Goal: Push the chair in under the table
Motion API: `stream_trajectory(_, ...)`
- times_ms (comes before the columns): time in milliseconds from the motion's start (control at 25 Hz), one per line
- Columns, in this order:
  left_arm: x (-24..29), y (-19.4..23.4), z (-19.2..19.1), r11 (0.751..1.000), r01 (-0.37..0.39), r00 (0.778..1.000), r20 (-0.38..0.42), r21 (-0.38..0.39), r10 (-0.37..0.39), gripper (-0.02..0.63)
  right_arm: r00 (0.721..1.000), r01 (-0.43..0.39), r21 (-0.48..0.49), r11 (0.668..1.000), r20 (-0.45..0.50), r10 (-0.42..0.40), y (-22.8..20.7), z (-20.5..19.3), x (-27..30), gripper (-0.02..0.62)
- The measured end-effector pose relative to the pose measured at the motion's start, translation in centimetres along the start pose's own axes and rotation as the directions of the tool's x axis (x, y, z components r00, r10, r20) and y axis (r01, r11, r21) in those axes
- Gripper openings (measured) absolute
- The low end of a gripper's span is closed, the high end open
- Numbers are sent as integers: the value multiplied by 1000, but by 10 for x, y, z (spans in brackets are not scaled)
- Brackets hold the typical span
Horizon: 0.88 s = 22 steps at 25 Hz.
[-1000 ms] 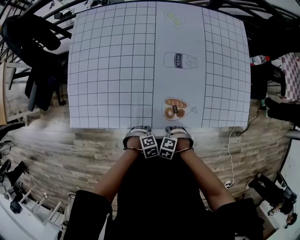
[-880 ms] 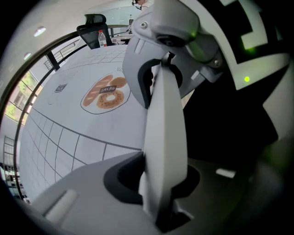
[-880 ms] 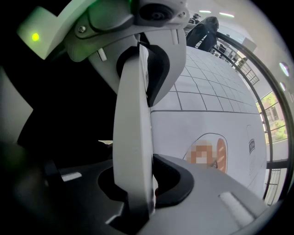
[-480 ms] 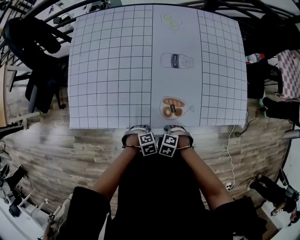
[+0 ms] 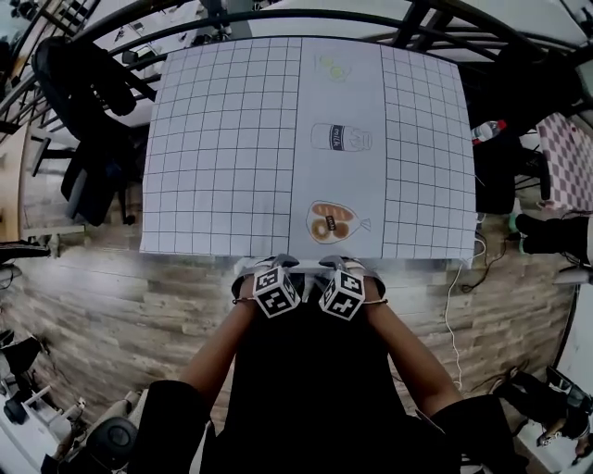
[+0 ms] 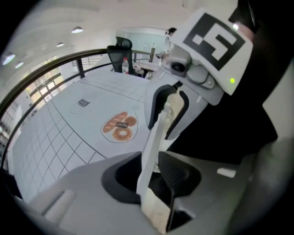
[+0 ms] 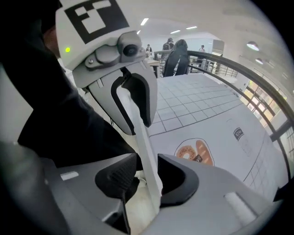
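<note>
The table (image 5: 222,139) carries a gridded white cloth with a bread drawing (image 5: 332,222) near its front edge. Just short of that edge my left gripper (image 5: 262,267) and right gripper (image 5: 352,267) hang side by side, pointing steeply down. A thin white strip (image 6: 154,137), apparently the table's edge, runs between the left gripper's (image 6: 151,176) jaws and no pad presses on it. The same strip (image 7: 140,137) passes between the right gripper's (image 7: 142,176) wide jaws. Both pairs of jaws have just been opening. A black mass (image 6: 239,124) lies beside them; I cannot tell whether it is chair or clothing.
A black office chair (image 5: 88,120) stands left of the table and a water bottle (image 5: 489,128) at its right side. A white cable (image 5: 451,305) trails over the wooden floor (image 5: 111,305). Dark railings (image 5: 278,17) curve behind the table.
Both hands have lifted near the table's front edge and their marker cubes have rolled apart. The head view has shifted, so the table sits a little farther off.
</note>
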<state>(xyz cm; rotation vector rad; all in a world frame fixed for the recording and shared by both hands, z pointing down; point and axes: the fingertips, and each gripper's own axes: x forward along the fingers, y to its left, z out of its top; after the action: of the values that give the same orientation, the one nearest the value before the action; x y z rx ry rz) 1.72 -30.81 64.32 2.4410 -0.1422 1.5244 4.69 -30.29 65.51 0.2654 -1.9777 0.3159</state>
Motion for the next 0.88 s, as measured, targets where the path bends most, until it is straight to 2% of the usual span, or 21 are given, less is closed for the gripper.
stream_trajectory(120, -33, 11, 22, 990, -40, 988, 141, -135, 59, 118, 993, -4, 117, 993, 121, -10, -9, 16, -32, 144)
stream_trajectory(200, -51, 23, 43, 973, -56, 959, 259, -223, 115, 118, 965, 23, 215, 976, 250, -78, -30, 30, -59, 143)
stream_trajectory(240, -61, 28, 54, 965, -53, 937, 322, -258, 138, 117, 939, 38, 267, 963, 320, -126, -41, 40, -76, 142)
stream_trajectory(320, -83, 36, 77, 952, -40, 886, 429, -304, 174, 114, 869, 51, 359, 932, 443, -218, -60, 64, -111, 143)
stream_trajectory(440, -117, 45, 103, 940, -48, 811, 536, -338, 234, 103, 773, 46, 445, 894, 551, -314, -75, 92, -157, 141)
stream_trajectory(560, -149, 57, 122, 928, -77, 724, 619, -366, 304, 83, 685, 57, 494, 867, 613, -394, -90, 110, -195, 128)
stream_trajectory(640, -171, 63, 132, 920, -125, 669, 654, -371, 354, 46, 608, 73, 529, 845, 649, -458, -102, 117, -221, 94)
stream_trajectory(680, -181, 65, 136, 917, -145, 646, 666, -372, 373, 22, 568, 80, 545, 835, 663, -488, -107, 122, -233, 60)
stream_trajectory(760, -204, 67, 141, 914, -157, 618, 684, -375, 387, 11, 504, 94, 570, 817, 680, -532, -110, 134, -255, 0)
stream_trajectory(800, -218, 66, 143, 914, -155, 604, 697, -374, 388, 11, 479, 99, 580, 809, 684, -550, -109, 142, -266, 0)
stream_trajectory(880, -245, 66, 148, 914, -169, 559, 728, -369, 397, 11, 439, 113, 603, 790, 682, -584, -110, 155, -281, -1)
